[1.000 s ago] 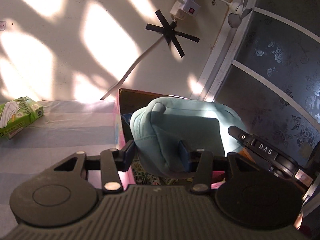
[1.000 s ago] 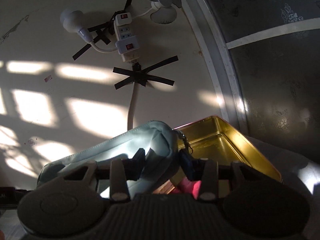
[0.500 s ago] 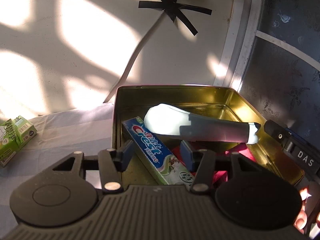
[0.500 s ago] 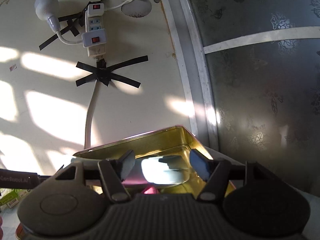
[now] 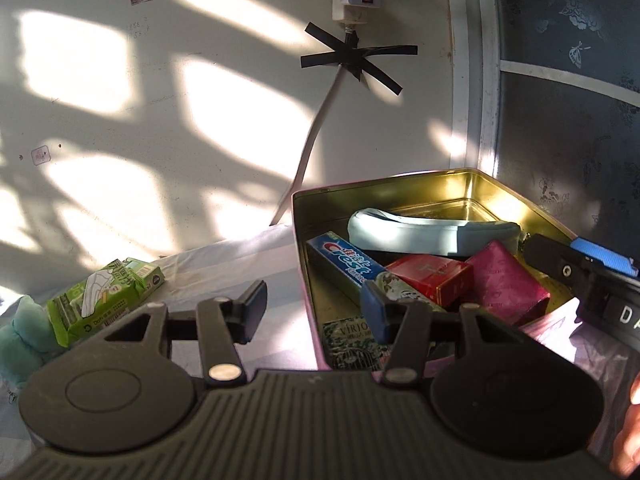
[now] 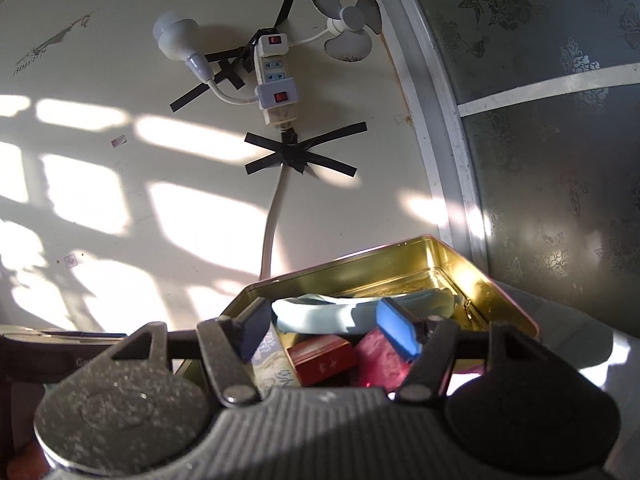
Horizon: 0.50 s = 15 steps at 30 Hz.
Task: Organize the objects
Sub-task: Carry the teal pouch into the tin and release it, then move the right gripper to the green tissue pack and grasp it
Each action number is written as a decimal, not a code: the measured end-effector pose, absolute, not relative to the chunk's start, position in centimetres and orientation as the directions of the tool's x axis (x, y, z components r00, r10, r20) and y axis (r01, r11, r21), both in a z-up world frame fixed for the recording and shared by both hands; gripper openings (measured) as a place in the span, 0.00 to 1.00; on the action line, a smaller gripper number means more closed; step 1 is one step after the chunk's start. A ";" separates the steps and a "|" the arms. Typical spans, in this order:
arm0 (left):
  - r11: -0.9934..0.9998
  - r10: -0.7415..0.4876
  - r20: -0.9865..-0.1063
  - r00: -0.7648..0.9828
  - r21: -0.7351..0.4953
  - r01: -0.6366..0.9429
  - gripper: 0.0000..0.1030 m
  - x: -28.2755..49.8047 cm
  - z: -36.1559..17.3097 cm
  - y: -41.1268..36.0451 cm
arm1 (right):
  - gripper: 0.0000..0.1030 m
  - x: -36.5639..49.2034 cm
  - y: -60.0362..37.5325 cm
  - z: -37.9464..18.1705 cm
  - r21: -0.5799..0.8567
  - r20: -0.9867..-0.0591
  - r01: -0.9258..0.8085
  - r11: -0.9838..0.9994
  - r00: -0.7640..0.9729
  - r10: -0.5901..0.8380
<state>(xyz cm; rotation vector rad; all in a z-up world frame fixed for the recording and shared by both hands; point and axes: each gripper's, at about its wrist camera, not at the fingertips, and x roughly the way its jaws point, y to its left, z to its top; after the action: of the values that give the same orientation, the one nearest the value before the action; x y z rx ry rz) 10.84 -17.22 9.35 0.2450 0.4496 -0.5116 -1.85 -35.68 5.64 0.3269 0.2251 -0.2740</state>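
A gold metal tin (image 5: 496, 184) stands on the table against the wall. Inside lie a light blue pouch (image 5: 424, 232), a Crest toothpaste box (image 5: 348, 260), a red box (image 5: 432, 276) and a magenta packet (image 5: 508, 280). My left gripper (image 5: 312, 308) is open and empty, held at the tin's near left edge. My right gripper (image 6: 328, 330) is open and empty, held over the tin's near side; the tin (image 6: 400, 252), the pouch (image 6: 340, 312) and the red box (image 6: 324, 358) show beyond it. The right gripper's body also shows in the left wrist view (image 5: 580, 272).
A green tissue pack (image 5: 104, 292) and a pale teal soft thing (image 5: 24, 328) lie on the striped cloth left of the tin. A power strip (image 6: 276, 80), a bulb (image 6: 176, 40) and a small fan (image 6: 352, 20) hang taped on the wall. A dark patterned glass door (image 6: 560, 160) stands right.
One second ago both grippers held the blue pouch over the tin. They let it go, it now lies inside, and both grippers have opened and pulled back.
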 end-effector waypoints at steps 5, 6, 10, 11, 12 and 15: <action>0.869 -0.374 -0.461 0.805 0.128 0.477 0.53 10.4 9.1 -14.2 | 0.59 -1.4 -32.6 6.3 0.245 -0.254 0.259 0.934 0.947 -0.196; 0.876 -0.364 -0.460 0.810 0.127 0.466 0.53 10.4 9.0 -13.5 | 0.59 -1.3 -32.1 6.4 0.240 -0.253 0.253 0.937 0.948 -0.191; 0.898 -0.334 -0.458 0.824 0.111 0.426 0.53 10.7 8.8 -11.0 | 0.59 -0.7 -29.8 6.7 0.219 -0.259 0.220 0.951 0.953 -0.161; 0.903 -0.328 -0.458 0.826 0.107 0.417 0.53 10.7 8.7 -10.4 | 0.59 -0.5 -29.2 6.7 0.210 -0.261 0.212 0.954 0.953 -0.155; 0.907 -0.321 -0.458 0.829 0.102 0.408 0.53 10.7 8.6 -9.7 | 0.59 -0.4 -28.7 6.7 0.202 -0.264 0.204 0.958 0.953 -0.147; 0.917 -0.307 -0.461 0.832 0.089 0.388 0.53 11.0 8.2 -8.1 | 0.59 -0.2 -27.3 6.8 0.183 -0.272 0.180 0.967 0.954 -0.126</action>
<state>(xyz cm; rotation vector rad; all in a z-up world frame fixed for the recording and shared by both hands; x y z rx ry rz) 11.04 -8.10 8.23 0.1818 0.4568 -0.3706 -0.15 -27.28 6.76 0.2078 0.2619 -0.1566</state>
